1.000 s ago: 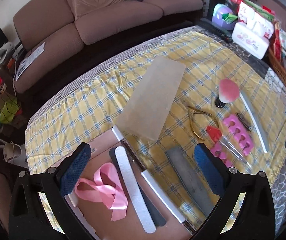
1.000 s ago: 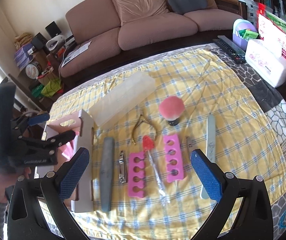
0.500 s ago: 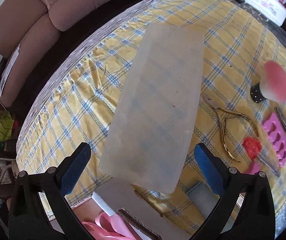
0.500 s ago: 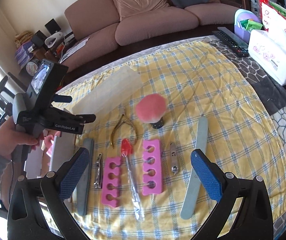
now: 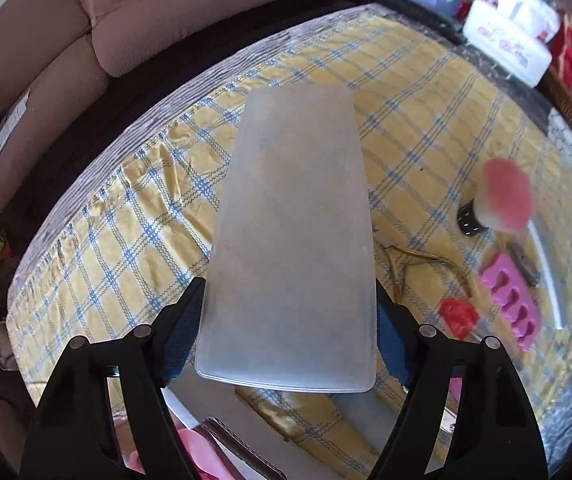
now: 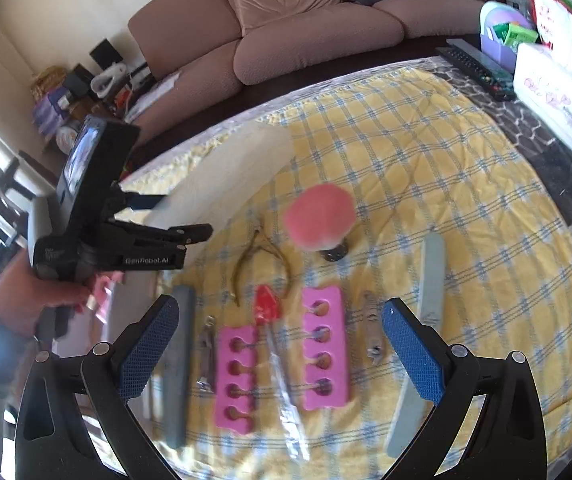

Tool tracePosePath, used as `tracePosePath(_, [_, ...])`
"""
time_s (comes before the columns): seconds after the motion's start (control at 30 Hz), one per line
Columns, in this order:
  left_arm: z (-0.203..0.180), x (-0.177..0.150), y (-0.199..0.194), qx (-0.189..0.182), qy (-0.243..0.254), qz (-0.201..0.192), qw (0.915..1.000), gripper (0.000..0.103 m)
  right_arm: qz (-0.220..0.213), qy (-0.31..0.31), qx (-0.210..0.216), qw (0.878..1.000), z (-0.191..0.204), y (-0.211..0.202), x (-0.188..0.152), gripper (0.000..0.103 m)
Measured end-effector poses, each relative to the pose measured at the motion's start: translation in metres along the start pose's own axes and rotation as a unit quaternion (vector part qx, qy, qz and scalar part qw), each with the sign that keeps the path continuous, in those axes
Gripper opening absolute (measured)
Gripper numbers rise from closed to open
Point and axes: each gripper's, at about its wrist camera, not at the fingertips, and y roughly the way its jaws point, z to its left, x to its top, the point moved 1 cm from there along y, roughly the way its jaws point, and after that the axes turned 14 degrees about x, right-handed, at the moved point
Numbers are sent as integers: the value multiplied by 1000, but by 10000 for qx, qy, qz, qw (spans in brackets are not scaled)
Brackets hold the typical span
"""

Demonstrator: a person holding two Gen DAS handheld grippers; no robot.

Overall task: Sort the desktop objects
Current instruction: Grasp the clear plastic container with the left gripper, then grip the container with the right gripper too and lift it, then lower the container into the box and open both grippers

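Note:
A long frosted plastic lid (image 5: 290,232) lies on the yellow checked cloth (image 5: 426,128). My left gripper (image 5: 290,340) has its blue pads against both sides of the lid's near end; it also shows in the right wrist view (image 6: 174,216) beside the lid (image 6: 226,184). My right gripper (image 6: 278,352) is open and empty above two pink toe separators (image 6: 322,344), a red-tipped tool (image 6: 268,308) and nail clippers (image 6: 372,328). A pink brush (image 6: 318,220), gold nippers (image 6: 258,260) and nail files (image 6: 432,272) lie around.
A pink box (image 5: 206,452) with pink ribbon sits under my left gripper. A white tissue box (image 6: 558,96), a remote (image 6: 474,68) and a purple container (image 6: 502,36) stand at the back right. A brown sofa (image 6: 286,32) is beyond the table.
My left gripper has moved forward from the pink box onto the frosted lid and closed on its near end. My right gripper has shifted slightly over the tools, still open.

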Motion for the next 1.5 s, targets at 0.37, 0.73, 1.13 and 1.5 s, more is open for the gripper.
tracePosePath(0.37, [35,-17,-27,-1189,-873,-97,9890,74,-669,2497,1863,9479,-20,52,26,92])
tracePosePath(0.73, [41,-28,-32,-1499,-1013,-305,9830,74,-328,2722,1290,9530,-4,128,56,62])
tracePosePath(1.13, [90,-90,-153,-1149,-1223,-1149,9791,74,-302,1598,2169,9626,96,71,60,49])
tracePosePath(1.5, [120,-234,-153,-756,-2302,-768,9672,74,1051,948,2523,9572,192,130,-38,49])
